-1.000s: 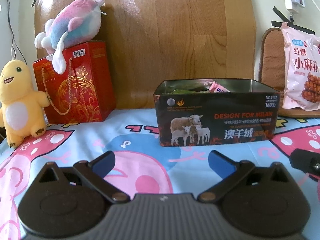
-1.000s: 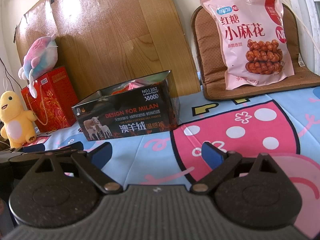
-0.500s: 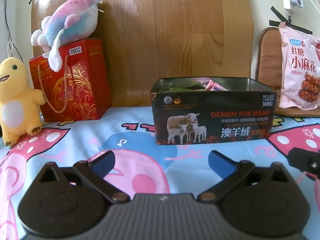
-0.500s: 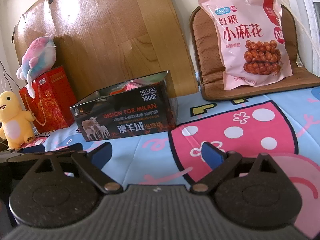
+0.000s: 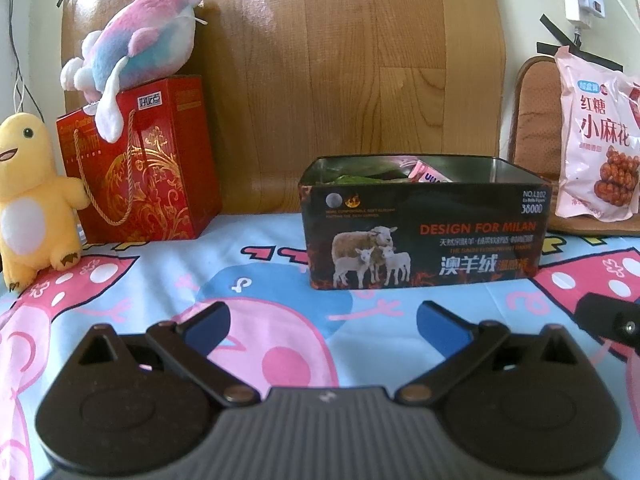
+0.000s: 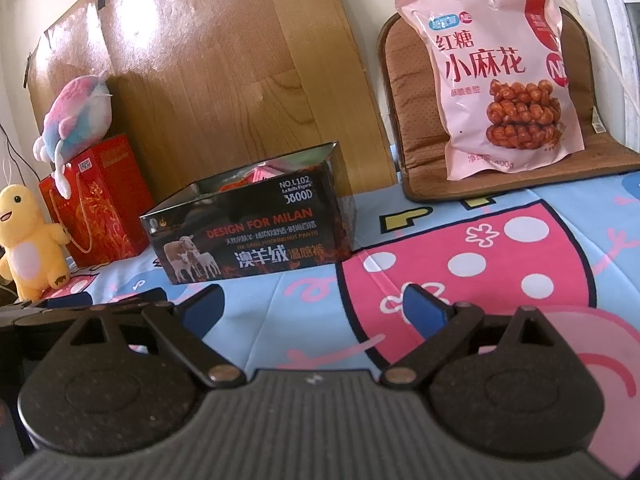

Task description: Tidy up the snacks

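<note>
A black tin box (image 5: 424, 232) printed with sheep stands on the cartoon bedsheet; it also shows in the right wrist view (image 6: 256, 224). Snack packets, one pink (image 5: 430, 172) and one green, show over its rim. A large pink snack bag (image 6: 504, 76) leans on a brown cushion at the back right, also seen in the left wrist view (image 5: 596, 140). My left gripper (image 5: 324, 320) is open and empty, low over the sheet in front of the box. My right gripper (image 6: 312, 304) is open and empty, to the right of the box.
A red gift bag (image 5: 140, 160) with a pink-blue plush (image 5: 136, 48) on top stands at the back left, beside a yellow plush (image 5: 28, 200). A wooden board (image 5: 340, 60) leans on the wall behind. The brown cushion (image 6: 416, 120) stands at the back right.
Both grippers have drawn back a little from the box, which looks slightly smaller and farther. Both stay open and empty.
</note>
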